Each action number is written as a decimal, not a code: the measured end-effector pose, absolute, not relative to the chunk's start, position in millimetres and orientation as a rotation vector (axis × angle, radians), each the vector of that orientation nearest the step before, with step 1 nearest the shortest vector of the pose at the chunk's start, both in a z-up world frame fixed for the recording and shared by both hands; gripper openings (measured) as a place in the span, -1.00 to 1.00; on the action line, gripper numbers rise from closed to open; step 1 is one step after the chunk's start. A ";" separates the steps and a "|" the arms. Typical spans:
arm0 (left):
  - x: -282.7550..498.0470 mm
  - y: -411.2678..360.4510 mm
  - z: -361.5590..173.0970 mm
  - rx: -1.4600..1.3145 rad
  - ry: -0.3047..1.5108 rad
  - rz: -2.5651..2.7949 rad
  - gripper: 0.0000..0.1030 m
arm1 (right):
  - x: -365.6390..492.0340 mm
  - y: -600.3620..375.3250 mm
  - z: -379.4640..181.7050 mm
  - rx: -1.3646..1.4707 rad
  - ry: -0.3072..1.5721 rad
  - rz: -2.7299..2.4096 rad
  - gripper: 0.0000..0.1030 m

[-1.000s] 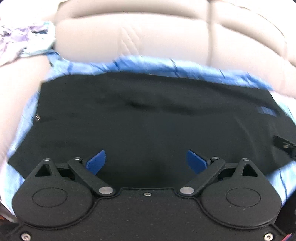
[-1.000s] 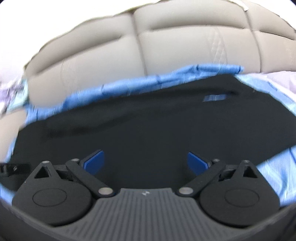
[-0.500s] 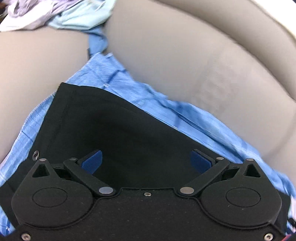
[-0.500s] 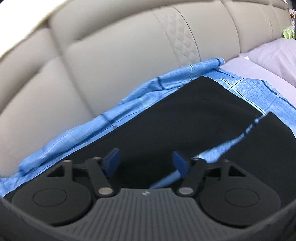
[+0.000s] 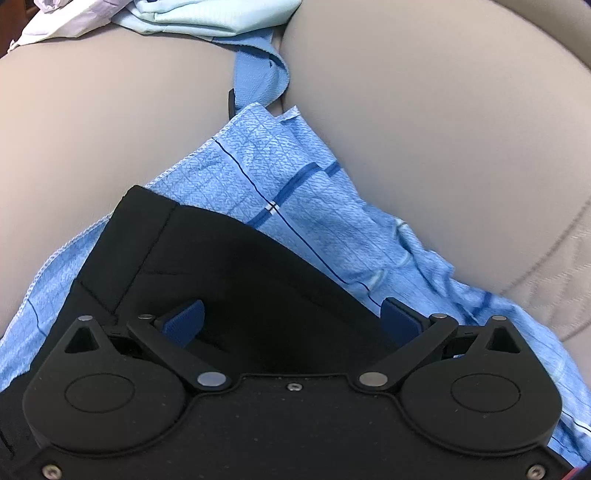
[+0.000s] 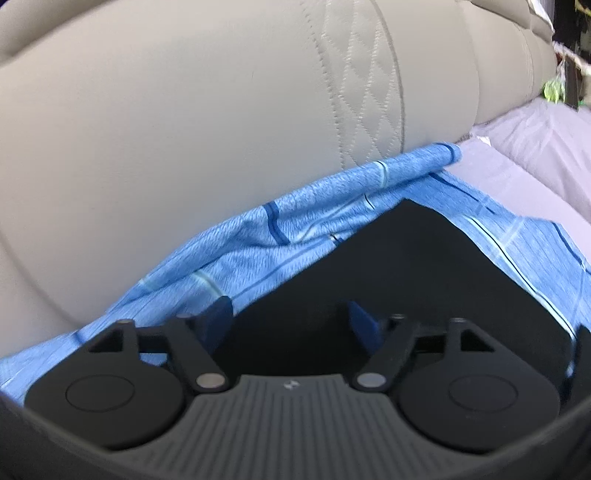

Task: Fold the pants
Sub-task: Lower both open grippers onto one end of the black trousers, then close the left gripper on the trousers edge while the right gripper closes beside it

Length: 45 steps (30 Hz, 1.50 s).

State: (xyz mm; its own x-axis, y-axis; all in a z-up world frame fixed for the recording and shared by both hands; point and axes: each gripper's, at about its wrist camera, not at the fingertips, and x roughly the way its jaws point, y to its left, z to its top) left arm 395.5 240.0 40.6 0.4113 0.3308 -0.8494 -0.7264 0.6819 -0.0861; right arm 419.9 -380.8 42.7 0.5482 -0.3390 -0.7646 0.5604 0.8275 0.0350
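Observation:
Black pants [image 5: 221, 266] lie flat on a blue checked cloth [image 5: 295, 177] spread over a beige sofa. My left gripper [image 5: 291, 317] hovers open over the pants' far-left corner, where a stitched hem shows; nothing is pinched between its blue pads. In the right wrist view the pants [image 6: 406, 266] end in a square far corner on the same blue cloth [image 6: 258, 251]. My right gripper [image 6: 290, 314] hangs over that end with its jaws opening. Its left pad is over the blue cloth and its right pad over the black fabric, neither pressing on anything.
The beige sofa backrest [image 6: 184, 129] rises just behind the cloth. A pile of pale blue and white clothes [image 5: 184, 14] lies on the seat cushion [image 5: 92, 129] to the far left. A lilac sheet [image 6: 517, 155] covers the seat to the right.
Both grippers have swung apart from the middle of the pants, the left to the left end and the right to the right end. The right jaws narrowed, then widened again.

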 end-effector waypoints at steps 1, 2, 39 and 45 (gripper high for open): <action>397.7 240.4 38.3 -0.484 0.925 0.706 0.99 | 426.4 -379.9 38.7 0.271 0.838 -0.553 0.62; 401.5 241.5 35.1 -0.479 0.925 0.712 0.99 | 431.9 -378.8 35.1 0.254 0.844 -0.566 0.63; 429.8 257.0 8.7 -0.495 1.012 0.920 0.99 | 321.1 -447.9 58.4 0.377 0.693 -0.477 -0.20; 413.5 240.4 11.9 -0.446 0.945 0.936 0.53 | 386.9 -421.8 51.4 0.357 0.730 -0.494 0.34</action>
